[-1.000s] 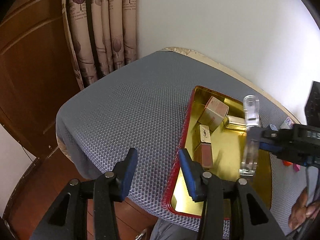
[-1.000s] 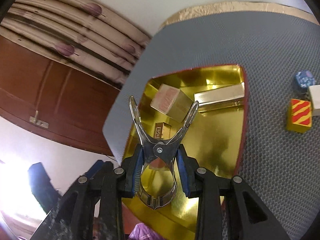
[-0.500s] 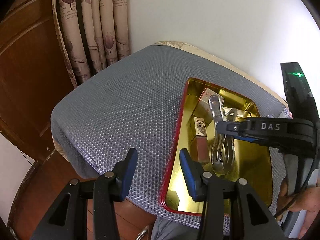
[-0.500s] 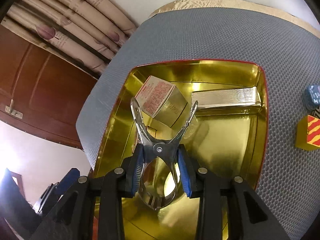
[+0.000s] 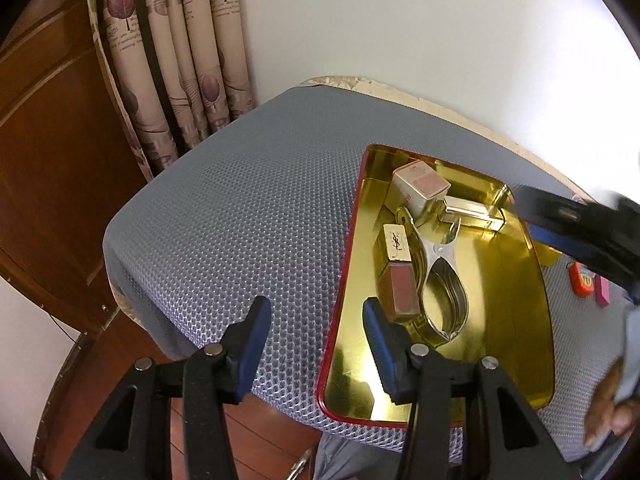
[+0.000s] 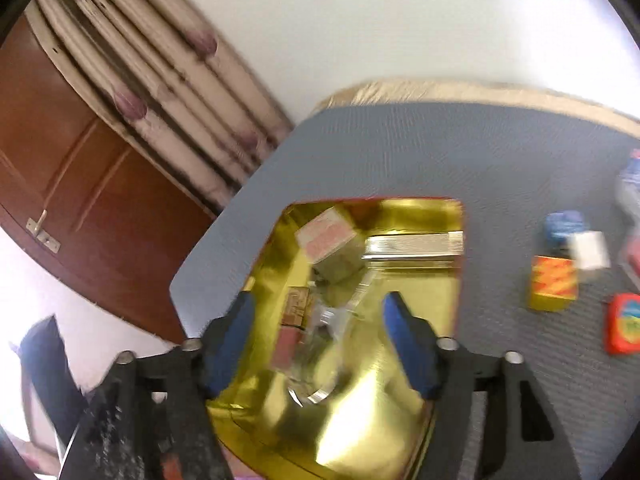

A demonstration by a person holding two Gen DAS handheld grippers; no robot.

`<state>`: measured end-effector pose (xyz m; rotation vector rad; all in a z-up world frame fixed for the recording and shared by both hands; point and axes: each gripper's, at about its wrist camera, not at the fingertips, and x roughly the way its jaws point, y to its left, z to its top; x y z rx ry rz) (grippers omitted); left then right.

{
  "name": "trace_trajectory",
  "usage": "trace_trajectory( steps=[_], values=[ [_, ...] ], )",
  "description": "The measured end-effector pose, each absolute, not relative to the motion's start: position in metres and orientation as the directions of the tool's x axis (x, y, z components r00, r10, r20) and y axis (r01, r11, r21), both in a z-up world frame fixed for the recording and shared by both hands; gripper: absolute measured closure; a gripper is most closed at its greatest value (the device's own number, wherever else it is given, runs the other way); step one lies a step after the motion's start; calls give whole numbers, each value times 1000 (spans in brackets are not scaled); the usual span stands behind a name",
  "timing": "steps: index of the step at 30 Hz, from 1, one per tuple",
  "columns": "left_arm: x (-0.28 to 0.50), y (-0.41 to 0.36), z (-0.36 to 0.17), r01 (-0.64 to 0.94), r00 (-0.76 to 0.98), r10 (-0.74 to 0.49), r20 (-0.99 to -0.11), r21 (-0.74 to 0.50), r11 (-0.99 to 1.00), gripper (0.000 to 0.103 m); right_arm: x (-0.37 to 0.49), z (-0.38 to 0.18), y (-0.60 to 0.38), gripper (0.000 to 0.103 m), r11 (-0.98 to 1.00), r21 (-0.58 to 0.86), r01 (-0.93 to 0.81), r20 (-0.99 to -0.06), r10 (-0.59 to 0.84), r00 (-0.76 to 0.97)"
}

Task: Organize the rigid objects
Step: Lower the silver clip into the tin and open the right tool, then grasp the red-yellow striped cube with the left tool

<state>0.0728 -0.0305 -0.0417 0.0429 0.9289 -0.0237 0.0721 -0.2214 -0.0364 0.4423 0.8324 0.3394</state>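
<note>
My right gripper (image 6: pixel 316 344) and left gripper (image 5: pixel 316 340) are spread, holding nothing. The metal clip (image 5: pixel 436 276) lies in the gold tray (image 5: pixel 516 280). Several blurred items, apparently a yellow block (image 6: pixel 554 282), remain outside.

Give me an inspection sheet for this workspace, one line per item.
Surface: grey mesh mat over a table.
Job's things: metal clip, lipstick box, small carton and silver bar all lie in the gold tray.
Clutter: striped yellow block, blue item, orange pack on the mat.
Grippers: left gripper open, empty; right gripper open, empty, above the tray.
Cables: nothing seen.
Surroundings: curtain, wooden door, white wall.
</note>
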Motion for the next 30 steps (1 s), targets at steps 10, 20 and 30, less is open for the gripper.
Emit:
trace_trajectory(
  steps=[10, 20, 30],
  values=[
    [57, -57, -34, 163, 629, -64, -775, 50, 985, 54, -46, -74, -385, 21, 952, 77, 296, -754, -139, 642],
    [38, -143, -13, 443, 565, -248, -787, 36, 896, 52, -101, -106, -493, 14, 881, -1, 473, -769, -303, 562],
    [102, -253, -23, 536, 373, -315, -873, -75, 841, 51, -104, -103, -490, 5, 890, 83, 449, -761, -234, 605]
  ],
)
